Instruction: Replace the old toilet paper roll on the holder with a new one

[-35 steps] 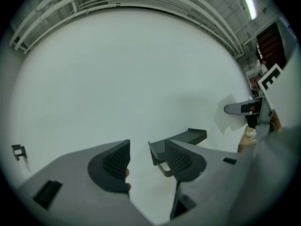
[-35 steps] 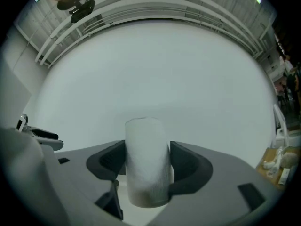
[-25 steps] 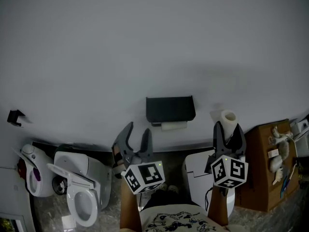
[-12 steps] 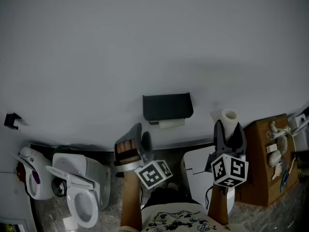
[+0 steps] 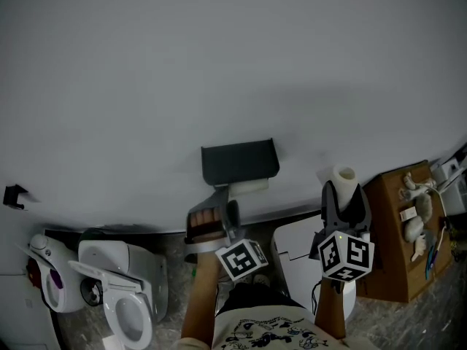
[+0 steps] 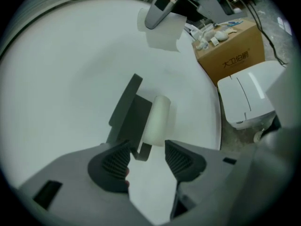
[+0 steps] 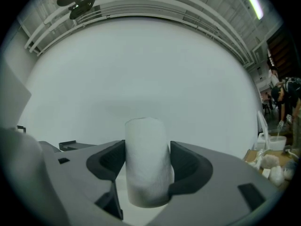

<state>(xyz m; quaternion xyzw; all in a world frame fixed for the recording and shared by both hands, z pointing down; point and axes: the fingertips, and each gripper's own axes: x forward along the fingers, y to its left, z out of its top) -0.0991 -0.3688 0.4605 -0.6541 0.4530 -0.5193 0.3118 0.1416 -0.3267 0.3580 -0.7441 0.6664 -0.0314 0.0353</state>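
Note:
A black holder (image 5: pixel 239 162) is fixed to the white wall, with the thin old roll (image 5: pixel 248 187) lying under it. My left gripper (image 5: pixel 221 204) is turned on its side just below the holder and stands open. In the left gripper view the holder (image 6: pixel 128 113) and the old roll (image 6: pixel 156 119) lie just beyond the open left gripper (image 6: pixel 146 160), nothing between the pads. My right gripper (image 5: pixel 344 195) is shut on the upright new roll (image 5: pixel 344 176). The right gripper view shows the new roll (image 7: pixel 146 161) squeezed in the right gripper (image 7: pixel 146 166).
A toilet (image 5: pixel 120 308) with its lid up stands at lower left beside a white appliance (image 5: pixel 45 283). A white bin (image 5: pixel 295 250) sits below the holder. A cardboard box (image 5: pixel 405 224) with small items on top stands at right.
My left gripper has risen toward the holder and rolled onto its side. The right gripper has kept still with the new roll.

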